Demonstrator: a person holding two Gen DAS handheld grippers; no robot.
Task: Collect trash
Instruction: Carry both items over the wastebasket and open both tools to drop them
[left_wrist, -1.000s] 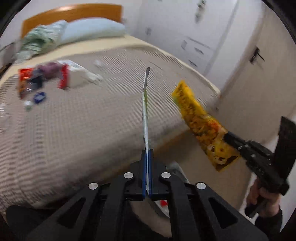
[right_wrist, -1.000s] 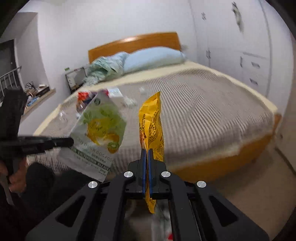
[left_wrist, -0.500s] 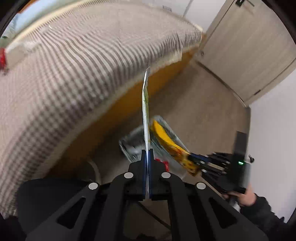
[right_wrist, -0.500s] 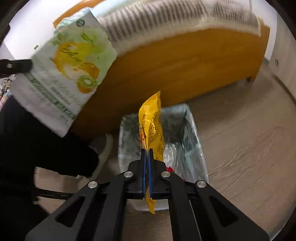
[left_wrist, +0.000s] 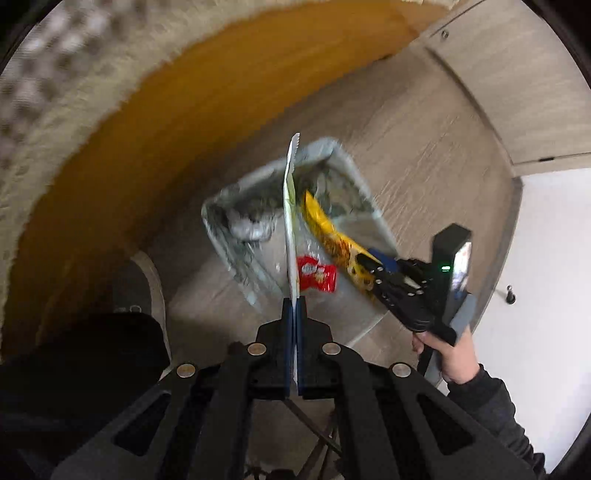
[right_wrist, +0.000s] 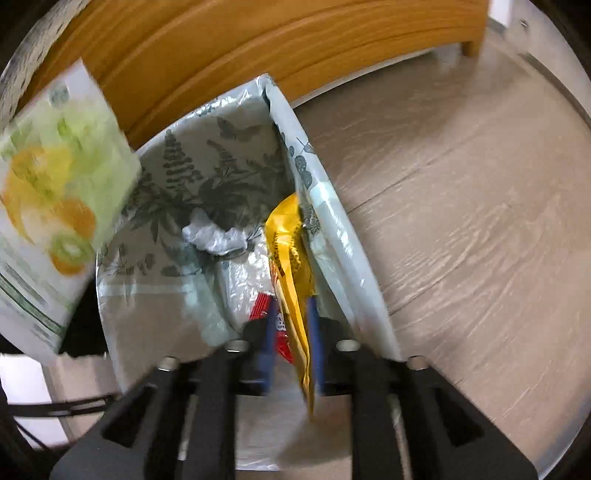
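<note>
A bin (left_wrist: 373, 206) lined with a leaf-print bag (right_wrist: 207, 173) stands on the floor by the bed. My left gripper (left_wrist: 294, 302) is shut on a white fruit-print pouch (left_wrist: 290, 221), seen edge-on above the bin; the right wrist view shows the pouch (right_wrist: 55, 206) at the left. My right gripper (right_wrist: 291, 332) points down into the bin, its jaws opening. A yellow snack wrapper (right_wrist: 291, 258) hangs loose between them, leaning toward the right pad. The left wrist view shows that gripper (left_wrist: 373, 264) and the wrapper (left_wrist: 332, 232) at the bin's right.
Inside the bin lie a red wrapper (left_wrist: 317, 278) and a crumpled white wad (right_wrist: 214, 236). The bed's orange wooden side (right_wrist: 258, 44) curves behind the bin. A grey shoe (left_wrist: 144, 280) stands left of the bin. Wood-look floor (right_wrist: 461, 221) spreads to the right.
Both grippers dropped from bed height and tilted down over the bin. The right jaws went from shut on the yellow wrapper to apart; the left stayed shut on the pouch.
</note>
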